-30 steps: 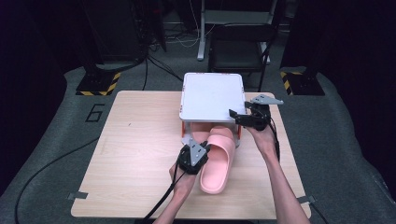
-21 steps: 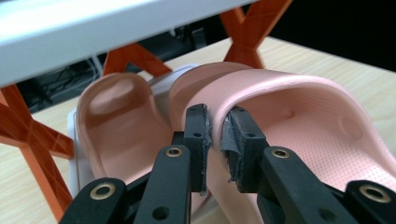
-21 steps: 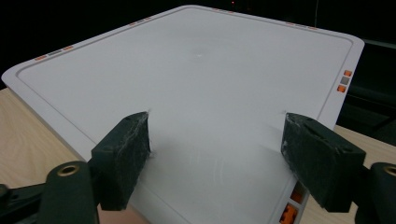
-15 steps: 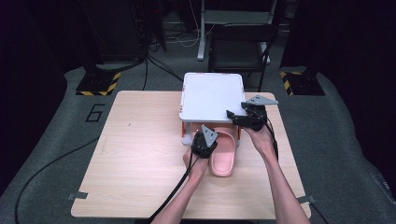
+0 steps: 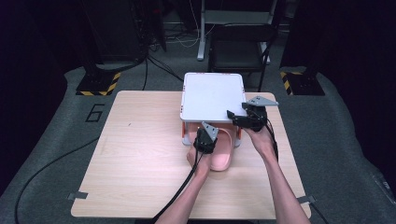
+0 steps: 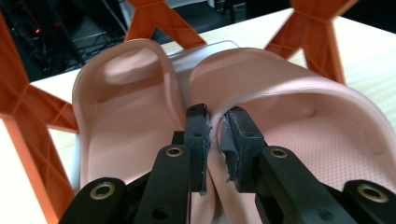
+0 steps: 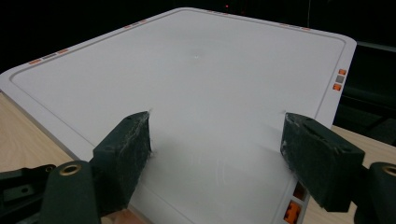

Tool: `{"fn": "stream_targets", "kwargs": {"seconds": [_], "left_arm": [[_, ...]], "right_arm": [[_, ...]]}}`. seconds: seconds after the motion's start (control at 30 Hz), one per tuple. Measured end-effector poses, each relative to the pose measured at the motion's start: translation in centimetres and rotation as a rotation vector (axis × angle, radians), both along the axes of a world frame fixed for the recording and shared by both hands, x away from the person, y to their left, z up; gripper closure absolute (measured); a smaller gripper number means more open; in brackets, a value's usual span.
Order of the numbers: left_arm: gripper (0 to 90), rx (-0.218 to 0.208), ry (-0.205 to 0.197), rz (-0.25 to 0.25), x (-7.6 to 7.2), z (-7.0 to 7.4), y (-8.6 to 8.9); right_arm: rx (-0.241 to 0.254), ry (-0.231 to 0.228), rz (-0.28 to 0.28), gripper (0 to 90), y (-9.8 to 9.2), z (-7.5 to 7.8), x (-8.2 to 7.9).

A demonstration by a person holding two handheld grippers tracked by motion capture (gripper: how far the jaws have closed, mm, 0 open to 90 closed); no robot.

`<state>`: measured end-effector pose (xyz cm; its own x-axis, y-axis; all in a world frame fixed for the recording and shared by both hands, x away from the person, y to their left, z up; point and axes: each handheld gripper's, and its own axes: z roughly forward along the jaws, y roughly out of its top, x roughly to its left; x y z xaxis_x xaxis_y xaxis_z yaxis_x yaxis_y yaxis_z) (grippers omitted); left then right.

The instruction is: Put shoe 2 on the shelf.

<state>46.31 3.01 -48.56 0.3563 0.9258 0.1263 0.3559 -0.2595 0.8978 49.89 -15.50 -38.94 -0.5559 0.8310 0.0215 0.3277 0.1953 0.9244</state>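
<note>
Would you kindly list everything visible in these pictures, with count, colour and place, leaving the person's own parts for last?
table: one, light wood, centre of the floor.
rack: one, white flat top on orange legs, at the table's far middle.
slippers: two, pink, side by side under the rack, heels sticking out toward the person.
chair: one, dark, behind the table.
hazard-striped bases: two, black and yellow, on the floor at the table's far corners.
floor number 6: one, dark, left of the table.
left hand-held gripper: one, black, pinching the inner edge of a slipper.
right hand-held gripper: one, black, jaws wide apart over the rack's top.
</note>
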Motion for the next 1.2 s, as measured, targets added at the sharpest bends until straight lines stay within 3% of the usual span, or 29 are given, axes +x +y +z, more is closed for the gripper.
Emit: {"fn": "stream_targets", "kwargs": {"seconds": [0.13, 0.23, 0.33, 0.43, 0.5, 0.57, 0.6, 0.67, 0.73, 0.8, 0.9, 1.1, 1.2], "left_arm": [[78.5, 0.009, -0.003, -0.017, 0.4, -0.1, 0.0], [75.7, -0.023, -0.001, -0.058, 0.2, -0.3, 0.1], [63.2, -0.024, -0.031, -0.117, -0.4, -0.1, 0.6], [53.0, -0.037, -0.056, -0.225, -1.6, 0.2, 1.9], [46.5, -0.068, -0.071, -0.316, -2.5, 0.4, 3.2], [36.8, -0.112, -0.032, -0.419, -3.4, 0.8, 4.7], [33.6, -0.114, -0.016, -0.447, -3.7, 0.9, 5.0], [28.9, -0.074, 0.008, -0.541, -5.1, 0.8, 6.5], [22.9, -0.077, 0.054, -0.595, -6.1, 0.2, 7.6], [19.1, -0.065, 0.078, -0.616, -6.8, -0.4, 8.5], [16.8, -0.012, 0.101, -0.623, -7.1, -1.3, 8.8], [19.8, 0.112, 0.142, -0.626, -6.8, -3.0, 7.1], [25.6, 0.126, 0.153, -0.612, -6.3, -3.2, 6.5]], "right_arm": [[0.001, -0.002, 0.000, 23.9, 0.0, 0.0, 0.0], [0.003, -0.001, -0.001, 23.9, 0.0, -0.1, -0.1], [0.005, -0.010, 0.001, 23.9, -0.1, -0.1, -0.1], [0.002, -0.007, 0.004, 24.3, -0.2, -0.1, -0.1], [0.002, -0.005, 0.004, 24.6, -0.2, -0.1, -0.2], [0.002, -0.004, 0.002, 24.7, -0.2, -0.1, -0.2], [0.003, -0.007, 0.000, 24.9, -0.1, -0.1, -0.3], [0.007, -0.012, -0.004, 25.0, -0.1, -0.1, -0.3], [0.001, -0.009, -0.006, 25.0, -0.1, -0.1, -0.3], [0.002, -0.011, -0.007, 25.0, 0.0, -0.1, -0.3], [0.005, -0.007, -0.015, 25.0, 0.1, -0.1, -0.4], [0.005, -0.003, -0.023, 25.1, 0.2, -0.1, -0.5], [0.005, -0.002, -0.022, 25.1, 0.2, -0.1, -0.5]]}}
